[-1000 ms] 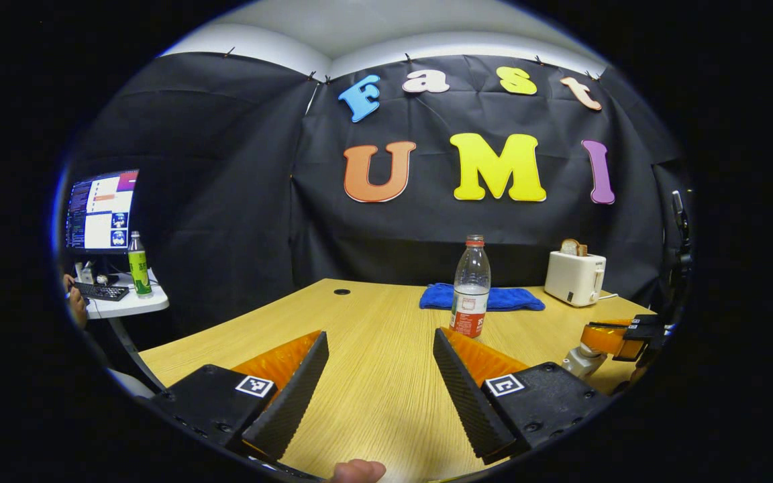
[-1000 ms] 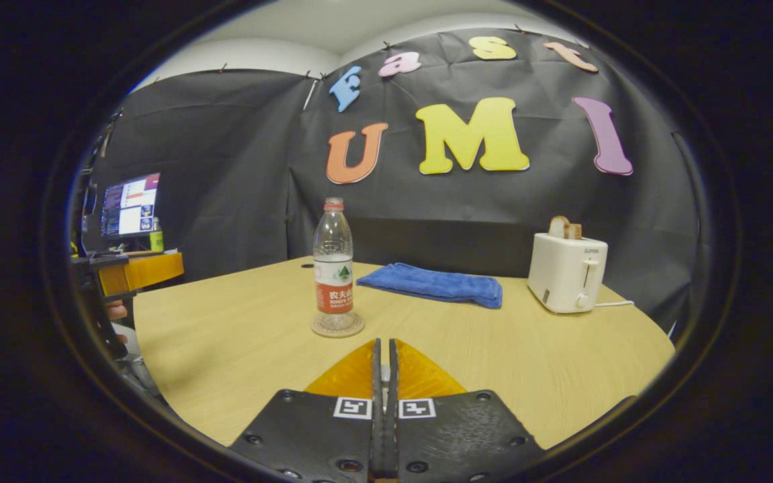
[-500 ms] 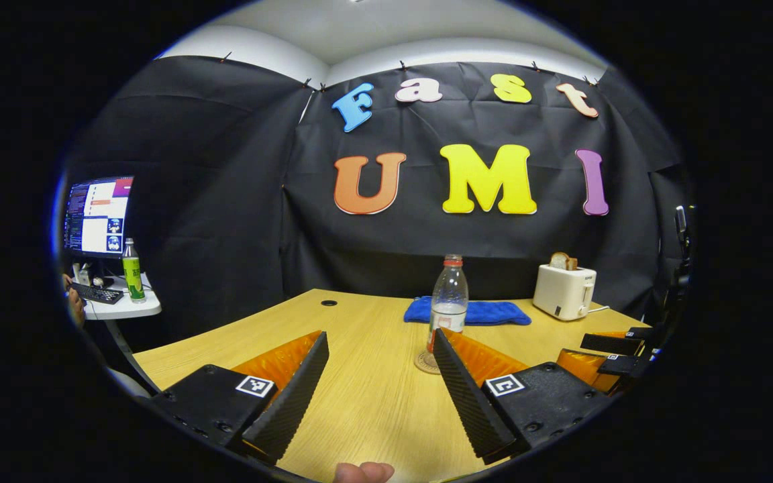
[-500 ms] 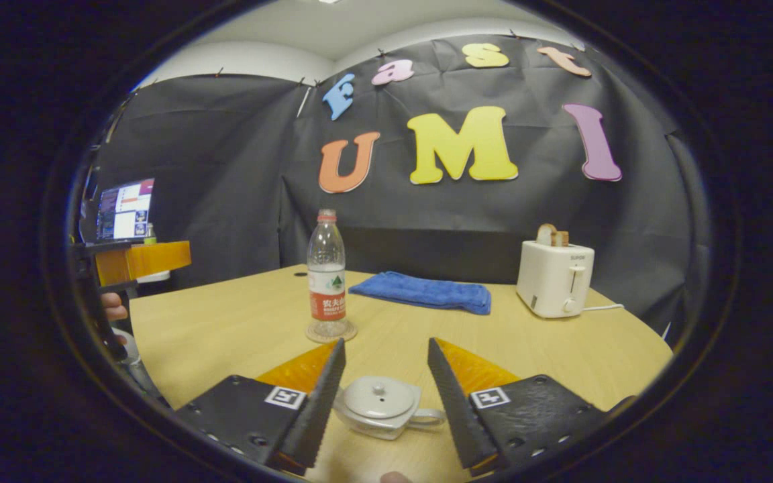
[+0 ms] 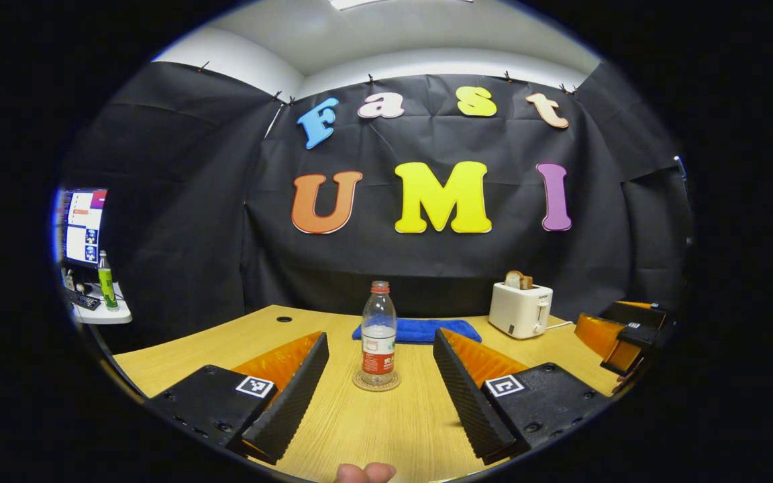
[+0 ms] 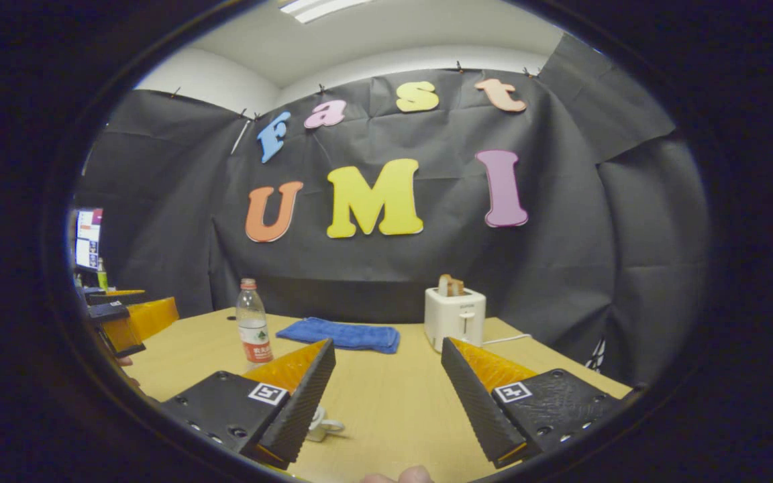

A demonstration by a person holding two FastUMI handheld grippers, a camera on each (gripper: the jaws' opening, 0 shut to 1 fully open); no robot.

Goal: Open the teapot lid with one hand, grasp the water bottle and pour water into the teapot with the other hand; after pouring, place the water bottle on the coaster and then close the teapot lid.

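My water bottle [image 5: 378, 333] is clear plastic with a red cap, and its label is a white band above a red one. It stands on a pale round coaster [image 5: 376, 382] ringed with a fine dotted pattern. The tabletop [image 5: 373, 429] is light yellow wood with straight grain running away from me. Toward the far edge lies a bright blue towel [image 5: 427, 330], and beside it a cream-white toaster [image 5: 519, 309] with tan bread in its slots. The bit of teapot [image 6: 319, 424] I can see is white. On the white side table at the left stands a green bottle [image 5: 106, 290].
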